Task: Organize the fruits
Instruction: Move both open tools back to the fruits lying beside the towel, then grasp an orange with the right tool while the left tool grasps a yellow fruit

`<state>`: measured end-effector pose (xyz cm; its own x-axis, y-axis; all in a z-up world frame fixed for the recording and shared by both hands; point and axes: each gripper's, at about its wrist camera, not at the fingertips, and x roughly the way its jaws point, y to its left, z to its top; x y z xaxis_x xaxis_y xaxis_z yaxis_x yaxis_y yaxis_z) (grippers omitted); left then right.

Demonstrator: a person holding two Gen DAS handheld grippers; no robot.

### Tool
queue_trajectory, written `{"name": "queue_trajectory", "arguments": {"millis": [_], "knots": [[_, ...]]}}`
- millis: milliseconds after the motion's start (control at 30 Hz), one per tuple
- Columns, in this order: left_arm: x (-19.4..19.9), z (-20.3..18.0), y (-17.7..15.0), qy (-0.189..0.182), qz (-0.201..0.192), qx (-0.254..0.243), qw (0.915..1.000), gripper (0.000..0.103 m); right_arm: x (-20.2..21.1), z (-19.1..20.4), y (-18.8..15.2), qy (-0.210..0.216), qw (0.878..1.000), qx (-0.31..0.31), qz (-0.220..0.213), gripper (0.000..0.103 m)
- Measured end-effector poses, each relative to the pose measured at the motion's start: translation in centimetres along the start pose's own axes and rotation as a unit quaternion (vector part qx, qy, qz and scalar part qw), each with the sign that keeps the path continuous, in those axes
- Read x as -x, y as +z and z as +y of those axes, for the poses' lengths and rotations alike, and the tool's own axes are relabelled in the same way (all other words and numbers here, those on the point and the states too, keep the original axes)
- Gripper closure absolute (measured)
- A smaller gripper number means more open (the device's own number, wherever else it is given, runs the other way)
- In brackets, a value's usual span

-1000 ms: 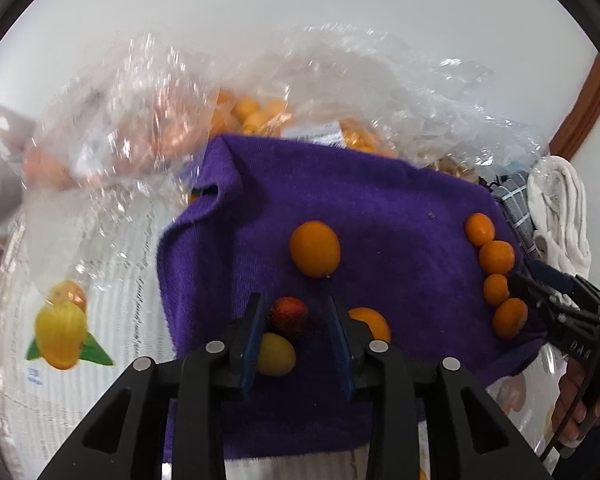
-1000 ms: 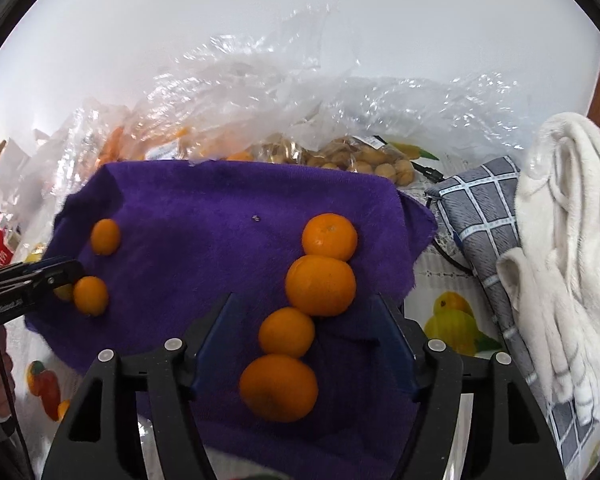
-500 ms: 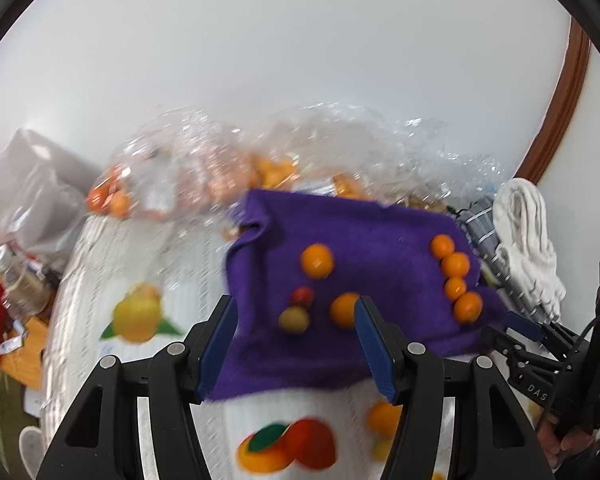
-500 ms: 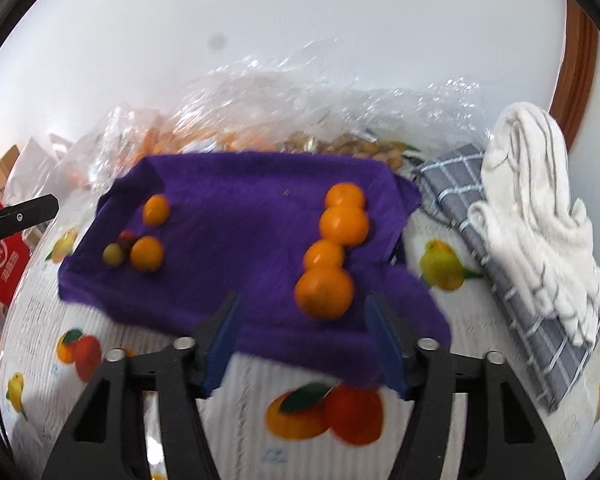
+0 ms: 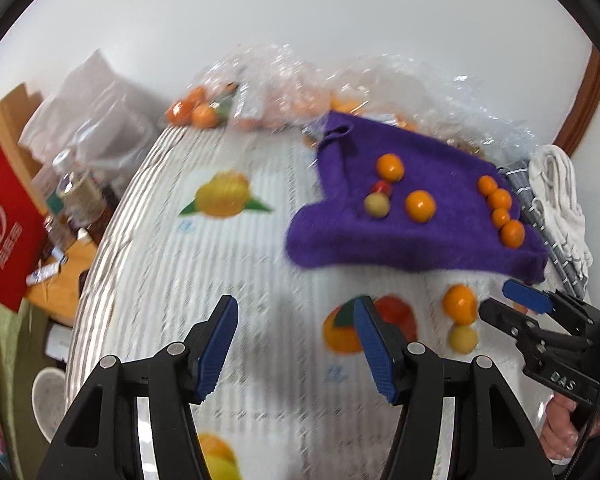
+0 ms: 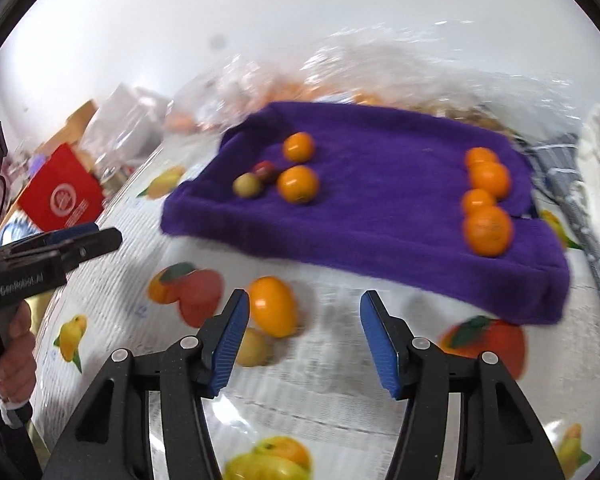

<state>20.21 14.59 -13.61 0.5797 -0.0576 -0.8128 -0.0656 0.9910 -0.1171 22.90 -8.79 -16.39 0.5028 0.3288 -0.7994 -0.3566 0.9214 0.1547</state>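
1. While both tools hang above the bench (image 6: 340, 408), the left hand-held gripper (image 5: 296, 344) has its jaws spread wide with nothing between them, and the right hand-held gripper (image 6: 304, 336) is likewise wide apart and empty.
2. Sorted fruit lies on the purple towel (image 6: 380, 208): a row of four oranges (image 6: 485, 196) along its right side, and a small cluster (image 6: 276, 176) of two oranges, a red fruit and a greenish one to the left.
3. Off the towel, a loose orange (image 6: 272, 306) and a pale yellow fruit (image 6: 254, 346) sit touching on the fruit-print cloth, just beside the right tool's left finger.
4. Judging from this, the step in hand is fetching the stragglers; the next move calls for shifting the right tool leftward to straddle the orange, then closing gently, since it may roll.
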Motion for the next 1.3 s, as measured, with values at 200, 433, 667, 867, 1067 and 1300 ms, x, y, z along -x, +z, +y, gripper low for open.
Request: {"name": "queue_trajectory", "arguments": {"millis": [200, 433, 667, 867, 1067, 1300], "knots": [[0.8, 1.4, -1.1, 0.009, -0.002, 0.017, 0.9998, 0.045, -2.8, 1.5, 0.0, 0.005, 0.999, 0.016, 0.033, 0.051], [0.1, 0.7, -1.6, 0.002, 0.001, 0.017, 0.9999, 0.045, -2.9, 0.5, -0.1, 0.013, 0.999, -0.001, 0.036, 0.069], [-1.0, -1.9, -2.9, -0.011, 0.008, -0.012, 0.9998, 0.045, 1.5, -3.7, -0.9, -0.036, 0.999, -0.017, 0.0, 0.069], [-1.6, -4.6, -3.6, -0.049, 0.021, -0.036, 0.9979, 0.045, 2.8, -7.6, -3.5, -0.079, 0.996, -0.032, 0.011, 0.069], [-1.4, -8.2, -3.4, -0.098, 0.015, -0.056, 0.9935, 0.045, 3.4, -10.6, -5.8, -0.089, 0.994, -0.065, 0.013, 0.069], [-3.0, -12.2, -3.5, -0.119, 0.036, -0.069, 0.9898, 0.048, 4.4, -12.2, -7.3, -0.099, 0.992, -0.072, 0.015, 0.069]]}}
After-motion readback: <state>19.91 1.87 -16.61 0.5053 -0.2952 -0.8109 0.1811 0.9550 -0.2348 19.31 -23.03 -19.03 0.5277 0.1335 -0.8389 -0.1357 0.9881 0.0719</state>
